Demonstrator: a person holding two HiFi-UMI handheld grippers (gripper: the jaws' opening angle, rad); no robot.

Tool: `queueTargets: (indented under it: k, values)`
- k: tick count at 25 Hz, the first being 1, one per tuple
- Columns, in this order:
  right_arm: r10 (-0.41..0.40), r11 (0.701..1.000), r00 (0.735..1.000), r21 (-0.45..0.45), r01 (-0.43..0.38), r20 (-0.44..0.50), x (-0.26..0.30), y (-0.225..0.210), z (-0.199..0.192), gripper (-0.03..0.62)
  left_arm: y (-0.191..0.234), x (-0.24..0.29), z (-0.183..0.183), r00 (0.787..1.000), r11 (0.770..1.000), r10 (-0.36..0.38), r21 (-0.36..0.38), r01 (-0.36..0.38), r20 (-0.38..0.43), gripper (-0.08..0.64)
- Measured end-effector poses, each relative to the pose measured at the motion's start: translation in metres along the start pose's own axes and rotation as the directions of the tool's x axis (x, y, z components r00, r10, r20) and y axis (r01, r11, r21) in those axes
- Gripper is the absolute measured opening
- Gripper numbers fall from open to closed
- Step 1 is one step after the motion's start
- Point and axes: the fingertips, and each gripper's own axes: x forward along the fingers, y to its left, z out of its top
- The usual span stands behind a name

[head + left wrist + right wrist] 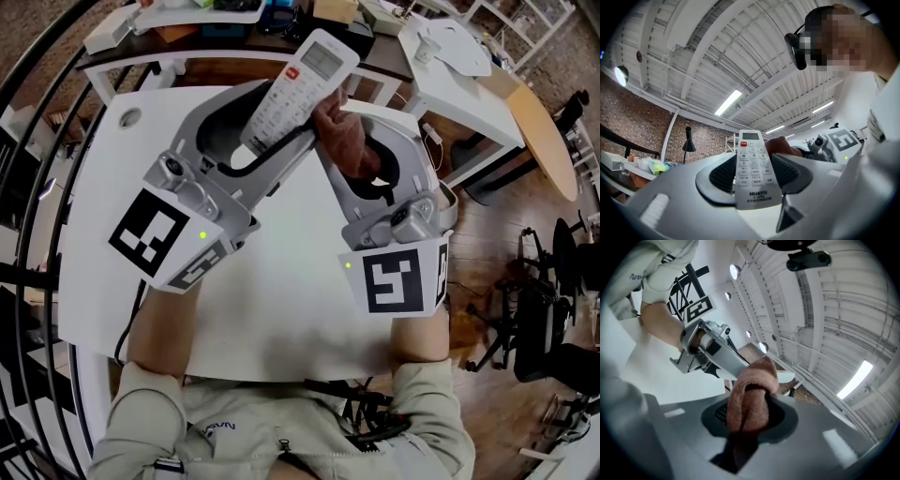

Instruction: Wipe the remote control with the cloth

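Note:
A white remote control (298,86) with a small screen and a red button is held up over the table, tilted. My left gripper (255,148) is shut on the lower half of the remote control (753,169), which stands between the dark pads. My right gripper (359,159) is shut on a bunched pinkish-brown cloth (343,139). The cloth (749,395) sticks out past the pads and lies against the remote's right side. In the left gripper view the cloth (781,146) peeks out behind the remote's right edge.
A white table (281,309) lies under both grippers, its right edge near a wooden floor. A cluttered bench (225,19) runs along the far side. A white side table (450,56) and a round wooden top (544,141) stand at the right. A black railing (28,112) curves at the left.

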Motion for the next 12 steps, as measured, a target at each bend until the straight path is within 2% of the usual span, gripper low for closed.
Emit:
queueTargets:
  k: [3, 6, 12]
  values:
    - [-0.001, 1.0, 1.0, -0.004, 0.001, -0.016, 0.001, -0.002, -0.003, 0.084, 0.0, 0.001, -0.001, 1.0, 1.0, 0.011, 0.028, -0.01, -0.009, 0.244]
    - [-0.037, 0.999, 0.999, 0.001, 0.037, -0.025, -0.001, -0.011, -0.005, 0.084, 0.001, 0.002, -0.002, 0.999, 0.997, 0.032, 0.073, -0.031, -0.019, 0.244]
    - [-0.196, 0.977, 0.98, 0.075, 0.199, -0.045, -0.015, -0.046, -0.011, 0.084, 0.0, 0.006, -0.001, 0.993, 0.987, 0.104, 0.132, -0.096, -0.054, 0.244]
